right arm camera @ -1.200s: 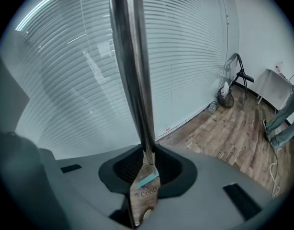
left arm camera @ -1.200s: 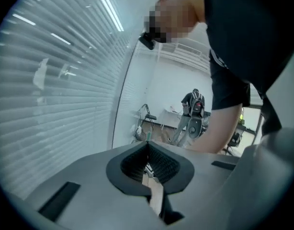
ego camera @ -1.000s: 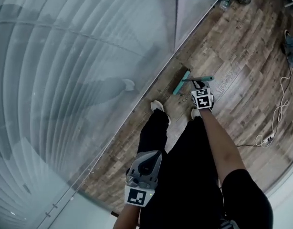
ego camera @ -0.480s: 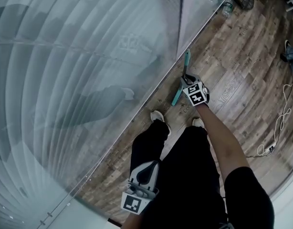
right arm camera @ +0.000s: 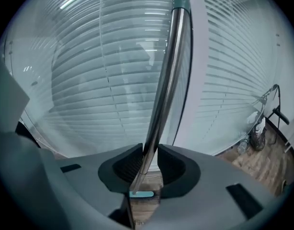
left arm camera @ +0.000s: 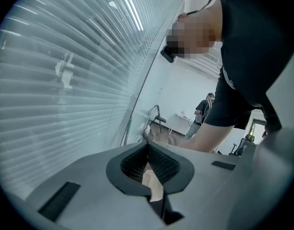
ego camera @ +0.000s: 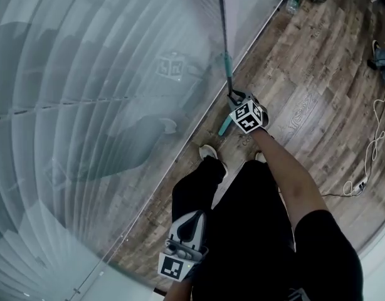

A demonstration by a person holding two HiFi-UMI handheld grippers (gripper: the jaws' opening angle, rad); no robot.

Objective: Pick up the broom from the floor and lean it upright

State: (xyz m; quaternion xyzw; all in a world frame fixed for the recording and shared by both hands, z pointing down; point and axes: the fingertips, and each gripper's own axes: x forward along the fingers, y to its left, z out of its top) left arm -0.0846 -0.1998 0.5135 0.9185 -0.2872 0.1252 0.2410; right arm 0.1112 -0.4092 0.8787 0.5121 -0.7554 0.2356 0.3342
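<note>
The broom stands nearly upright by the glass wall. Its metal handle (ego camera: 222, 24) rises from my right gripper (ego camera: 234, 96), and its teal head (ego camera: 224, 126) rests on the wood floor below. In the right gripper view the handle (right arm camera: 167, 80) runs up between the pads of my right gripper (right arm camera: 148, 151), which touch it on both sides while the jaws are opening slightly. The teal head (right arm camera: 141, 193) shows beneath them. My left gripper (ego camera: 195, 216) hangs low beside the person's leg, away from the broom. In its own view my left gripper (left arm camera: 147, 146) is shut with nothing in it.
A glass wall with blinds (ego camera: 105, 93) fills the left side. Bottles (ego camera: 293, 2) stand at its base farther along. A white cable (ego camera: 367, 158) lies on the floor at the right. The person's shoes (ego camera: 209, 151) stand just behind the broom head. Another person (left arm camera: 203, 112) stands far off.
The right gripper swung the broom handle up from low over the floor until it stood upright by the glass, and moved closer to the wall. The left gripper sank a little.
</note>
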